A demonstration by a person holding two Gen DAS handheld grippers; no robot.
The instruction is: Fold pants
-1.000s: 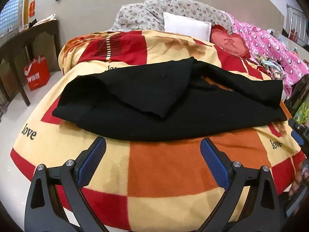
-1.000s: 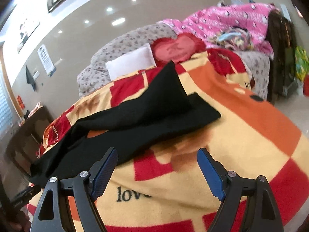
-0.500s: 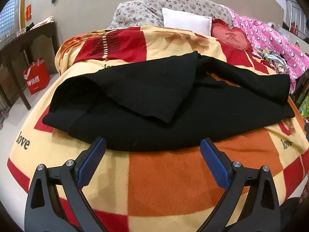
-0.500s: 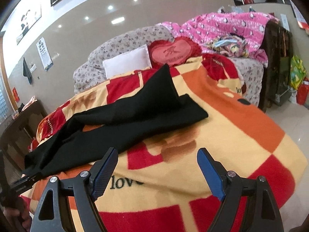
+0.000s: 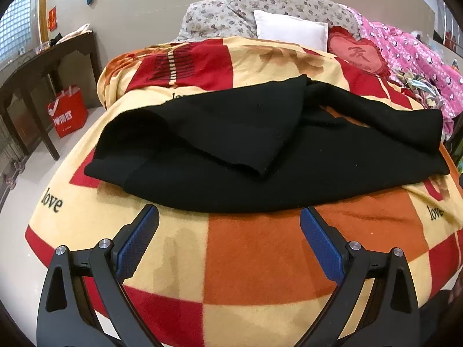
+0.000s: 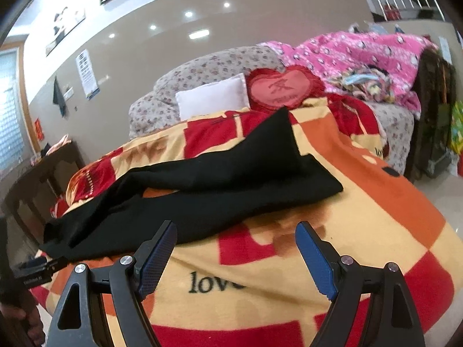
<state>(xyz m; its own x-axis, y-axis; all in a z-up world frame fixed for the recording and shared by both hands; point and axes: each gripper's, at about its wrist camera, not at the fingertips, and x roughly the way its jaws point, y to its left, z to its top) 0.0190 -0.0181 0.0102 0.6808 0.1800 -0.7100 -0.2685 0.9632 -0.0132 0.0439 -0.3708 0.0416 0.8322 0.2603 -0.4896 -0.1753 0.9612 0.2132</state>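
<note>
Black pants (image 5: pixel 260 150) lie loosely rumpled across a bed, one part folded over another. They also show in the right wrist view (image 6: pixel 208 185). My left gripper (image 5: pixel 230 217) is open and empty, just short of the pants' near edge. My right gripper (image 6: pixel 235 231) is open and empty, near the pants' right end over the blanket. The left gripper's body shows at the left edge of the right wrist view (image 6: pixel 37 269).
The bed is covered by a red, orange and yellow checked blanket (image 5: pixel 260 260). A white pillow (image 5: pixel 289 30), a red heart cushion (image 5: pixel 358 55) and a pink quilt (image 6: pixel 361 55) lie at the head. A dark wooden table (image 5: pixel 37 75) and a red bag (image 5: pixel 68 111) stand at left.
Both grippers have moved closer to the pants, and both views have shifted slightly. The pants have not moved. Both grippers stay open.
</note>
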